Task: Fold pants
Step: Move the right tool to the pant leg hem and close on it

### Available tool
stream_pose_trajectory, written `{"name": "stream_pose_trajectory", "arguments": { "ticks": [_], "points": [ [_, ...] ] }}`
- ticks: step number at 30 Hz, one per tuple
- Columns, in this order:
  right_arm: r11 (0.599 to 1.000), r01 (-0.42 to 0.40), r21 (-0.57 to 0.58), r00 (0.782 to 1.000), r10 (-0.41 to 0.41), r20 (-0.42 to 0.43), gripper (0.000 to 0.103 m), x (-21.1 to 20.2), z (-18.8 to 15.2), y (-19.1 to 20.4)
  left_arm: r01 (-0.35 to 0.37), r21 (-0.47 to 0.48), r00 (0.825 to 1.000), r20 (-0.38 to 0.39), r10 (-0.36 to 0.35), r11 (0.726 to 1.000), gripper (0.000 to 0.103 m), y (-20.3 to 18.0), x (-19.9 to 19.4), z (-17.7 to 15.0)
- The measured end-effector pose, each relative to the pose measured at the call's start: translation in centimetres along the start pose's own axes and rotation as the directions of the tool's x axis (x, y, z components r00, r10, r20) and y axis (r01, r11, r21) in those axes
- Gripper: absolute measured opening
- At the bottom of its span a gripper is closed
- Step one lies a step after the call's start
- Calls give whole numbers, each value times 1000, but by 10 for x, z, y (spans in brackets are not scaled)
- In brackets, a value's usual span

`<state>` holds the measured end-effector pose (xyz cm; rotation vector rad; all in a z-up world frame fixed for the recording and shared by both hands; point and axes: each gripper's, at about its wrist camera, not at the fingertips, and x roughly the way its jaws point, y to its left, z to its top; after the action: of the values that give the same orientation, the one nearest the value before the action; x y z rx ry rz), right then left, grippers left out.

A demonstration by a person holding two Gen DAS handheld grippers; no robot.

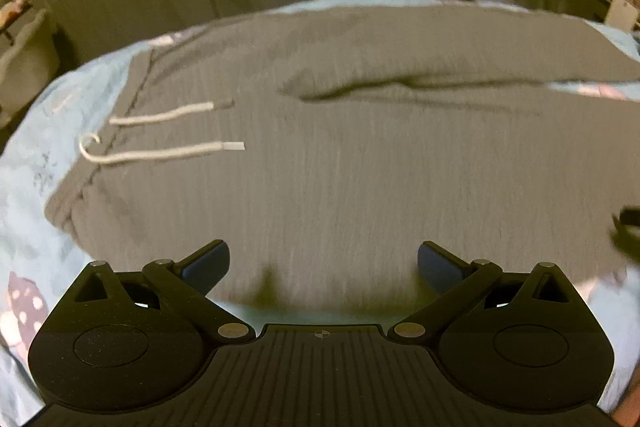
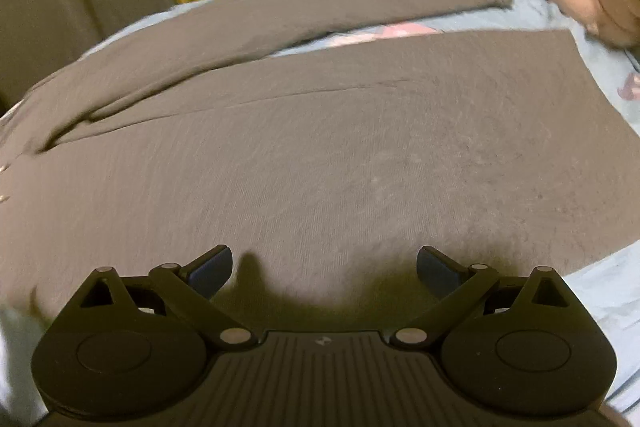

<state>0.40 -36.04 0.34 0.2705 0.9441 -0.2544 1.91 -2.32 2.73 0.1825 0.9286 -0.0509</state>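
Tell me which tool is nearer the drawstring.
Left. The left tool hangs open near the waistband, the drawstring up to its left. The right tool is over the leg.

Pants [image 1: 360, 167]: grey knit cloth, matt, faintly ribbed. Drawstrings [image 1: 176, 153]: pale woven cord. Bed sheet [image 1: 36, 147]: light-blue printed cotton, soft. Left gripper [image 1: 323, 263], right gripper [image 2: 324, 265]: matt black plastic, ridged housing, bright metal pivot pins.
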Motion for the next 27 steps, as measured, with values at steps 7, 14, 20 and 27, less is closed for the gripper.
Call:
{"name": "stream_pose_trajectory", "arguments": {
  "ticks": [7, 14, 20, 27],
  "points": [
    [997, 65, 44, 997, -63, -43, 99, 35, 20, -6, -135, -147, 991, 6, 137, 980, 103, -7, 48, 67],
    [997, 76, -14, 997, -76, -20, 99, 48, 32, -2, -272, -203, 962, -38, 270, 941, 103, 16, 115, 64],
    [997, 78, -28, 997, -78, -3, 99, 58, 86, -2, -277, -349, 953, 22, 304, 895, 103, 44, 129, 61],
    [993, 48, 107, 982, -66, 176, 98, 108, 238, 17, -272, -432, 930, 112, 350, 860, 103, 47, 148, 52]
  ]
}}
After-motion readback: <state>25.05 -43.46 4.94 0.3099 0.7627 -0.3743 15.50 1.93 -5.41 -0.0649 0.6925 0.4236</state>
